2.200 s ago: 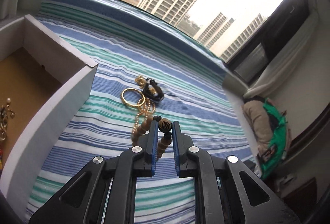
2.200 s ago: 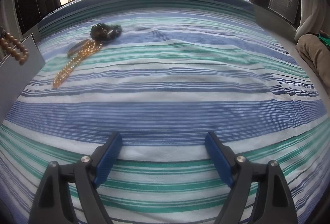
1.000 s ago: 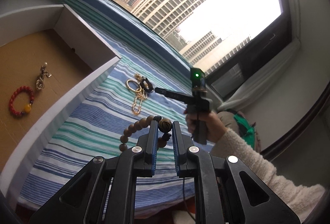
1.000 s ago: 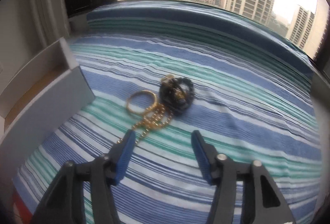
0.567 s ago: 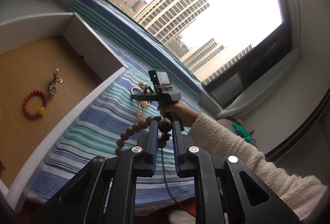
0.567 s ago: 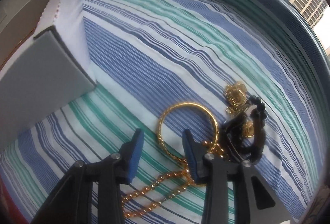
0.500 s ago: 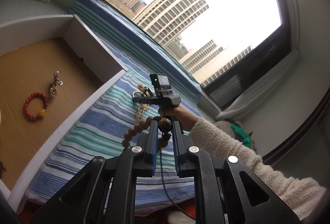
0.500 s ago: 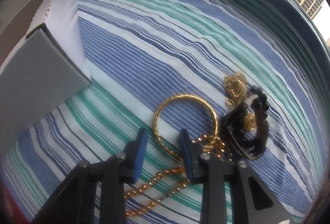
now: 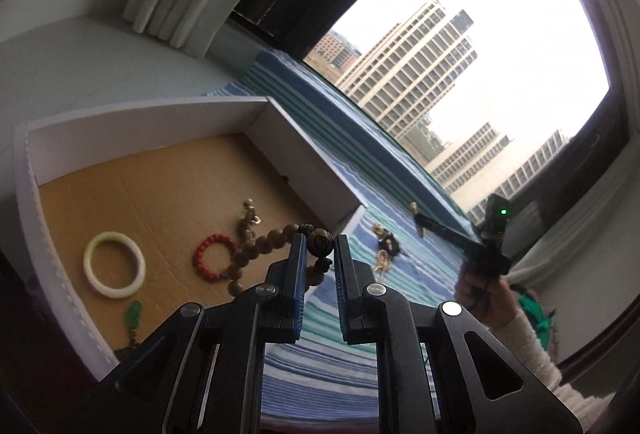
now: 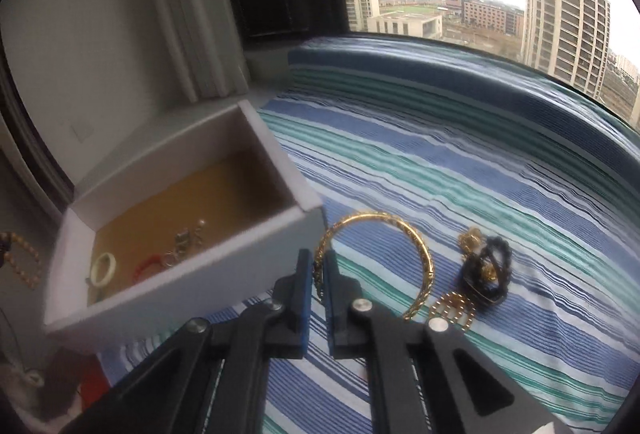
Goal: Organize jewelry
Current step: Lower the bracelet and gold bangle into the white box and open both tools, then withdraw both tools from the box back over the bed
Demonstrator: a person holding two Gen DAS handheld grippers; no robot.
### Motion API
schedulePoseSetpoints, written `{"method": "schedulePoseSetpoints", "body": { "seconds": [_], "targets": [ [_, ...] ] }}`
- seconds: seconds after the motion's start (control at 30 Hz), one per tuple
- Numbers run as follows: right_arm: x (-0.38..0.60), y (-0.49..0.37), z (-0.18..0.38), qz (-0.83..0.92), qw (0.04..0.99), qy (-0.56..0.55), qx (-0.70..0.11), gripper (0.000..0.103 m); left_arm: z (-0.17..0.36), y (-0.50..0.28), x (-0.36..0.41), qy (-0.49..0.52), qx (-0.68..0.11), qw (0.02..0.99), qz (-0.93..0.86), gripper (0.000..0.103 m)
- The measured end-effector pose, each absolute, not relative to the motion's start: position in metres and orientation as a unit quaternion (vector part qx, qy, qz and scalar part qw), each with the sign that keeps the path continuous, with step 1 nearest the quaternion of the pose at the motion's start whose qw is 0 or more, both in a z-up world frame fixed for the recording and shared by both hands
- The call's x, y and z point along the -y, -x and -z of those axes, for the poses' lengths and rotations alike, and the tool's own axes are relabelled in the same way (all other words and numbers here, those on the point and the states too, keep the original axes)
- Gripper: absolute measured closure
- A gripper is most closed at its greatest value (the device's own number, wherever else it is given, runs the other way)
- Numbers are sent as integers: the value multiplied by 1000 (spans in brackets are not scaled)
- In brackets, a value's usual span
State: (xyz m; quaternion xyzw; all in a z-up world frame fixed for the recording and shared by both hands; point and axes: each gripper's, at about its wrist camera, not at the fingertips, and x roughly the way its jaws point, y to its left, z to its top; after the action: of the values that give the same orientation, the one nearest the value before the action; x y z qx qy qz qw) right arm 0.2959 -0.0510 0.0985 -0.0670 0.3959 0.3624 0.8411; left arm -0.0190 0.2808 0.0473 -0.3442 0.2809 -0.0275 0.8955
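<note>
My left gripper (image 9: 319,246) is shut on a wooden bead bracelet (image 9: 256,254), holding it by its large carved bead above the near corner of the white box (image 9: 316,178). The bracelet hangs to the left over the box's brown floor. My right gripper (image 10: 319,264) is shut on a gold bangle (image 10: 416,246) and holds it lifted above the striped cloth (image 10: 480,170), just right of the white box (image 10: 192,274). A gold chain (image 10: 452,310) and a black bracelet (image 10: 490,270) lie on the cloth to the right.
Inside the box lie a white jade bangle (image 9: 114,264), a red bead bracelet (image 9: 212,256), a metal charm (image 9: 248,222) and a green pendant (image 9: 132,316). The right gripper (image 9: 416,220) shows across the cloth. A window runs behind the bed.
My right gripper has closed on the gold bangle and lifted it off the cloth. My left gripper has swung left with the bead bracelet, over the box.
</note>
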Motion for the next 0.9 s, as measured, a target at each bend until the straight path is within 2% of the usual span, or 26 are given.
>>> {"method": "schedulePoseSetpoints", "body": {
  "seconds": [0.17,0.47,0.5,0.53,0.6,0.67,0.73,0.77,0.9],
  "targets": [
    [-27,-273,-106,-427,818,74,-379,98,-18,10,-290,313,-334,889,-27,92],
    [-122,-267,-41,-419,789,136,-427,97,34,-26,-272,263,-414,869,-64,90],
    [-126,-267,-32,-409,786,147,-439,96,35,-28,-269,253,-417,870,-72,81],
    [-128,-269,-24,-397,785,157,-449,95,36,-28,-265,245,-419,871,-78,60],
    [-123,-268,-22,-384,788,158,-454,95,29,-24,-260,238,-405,879,-83,36],
    [-111,-264,-33,-384,797,137,-445,88,20,-17,-253,229,-384,891,-78,32],
    [-94,-258,-52,-380,815,120,-420,46,10,-13,-246,218,-373,899,-76,30],
    [-85,-252,-62,-377,826,115,-402,43,5,-11,-241,213,-367,903,-73,28],
    [-47,-227,-73,-365,844,120,-374,43,-10,-9,-212,196,-348,915,-45,21]
  ]
}}
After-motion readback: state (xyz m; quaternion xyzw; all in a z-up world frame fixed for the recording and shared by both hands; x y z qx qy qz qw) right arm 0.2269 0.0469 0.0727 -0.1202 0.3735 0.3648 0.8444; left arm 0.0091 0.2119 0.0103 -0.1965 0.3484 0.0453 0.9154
